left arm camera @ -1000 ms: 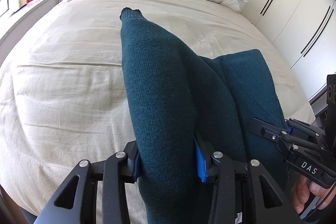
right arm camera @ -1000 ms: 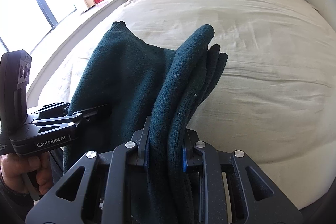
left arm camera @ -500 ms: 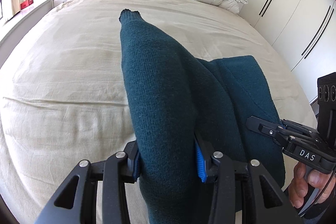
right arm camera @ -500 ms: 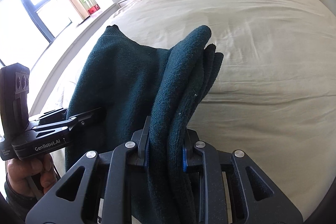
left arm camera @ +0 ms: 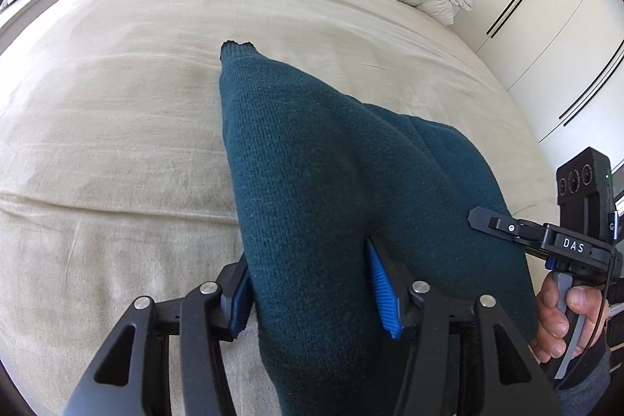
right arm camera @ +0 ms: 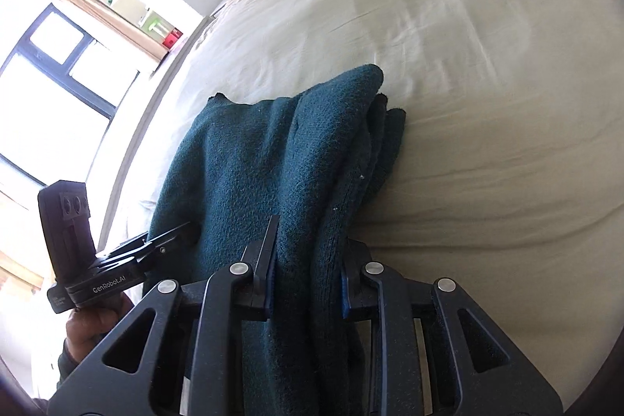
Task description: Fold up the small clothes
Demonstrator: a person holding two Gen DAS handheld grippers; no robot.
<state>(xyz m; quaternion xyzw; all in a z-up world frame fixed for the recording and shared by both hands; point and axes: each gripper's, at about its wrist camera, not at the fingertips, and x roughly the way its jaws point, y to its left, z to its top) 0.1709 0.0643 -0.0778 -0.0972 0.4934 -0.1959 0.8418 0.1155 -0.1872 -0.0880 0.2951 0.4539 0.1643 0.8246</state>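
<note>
Gripping one teal sweater (left arm camera: 319,182) between them, the left gripper (left arm camera: 312,289) and right gripper (right arm camera: 306,279) each pinch a bunched edge; the garment hangs over the bed (left arm camera: 117,143) near its foot edge, stretching headboard-ward, equally near both grippers.

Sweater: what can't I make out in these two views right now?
- Lower part of the sweater: left wrist view, cut off by the bottom edge behind the left gripper.
- Layers pinched in the right gripper: right wrist view, bunched, uncountable.
- Whether the sweater touches the bed: its own bulk hides the underside.
</note>
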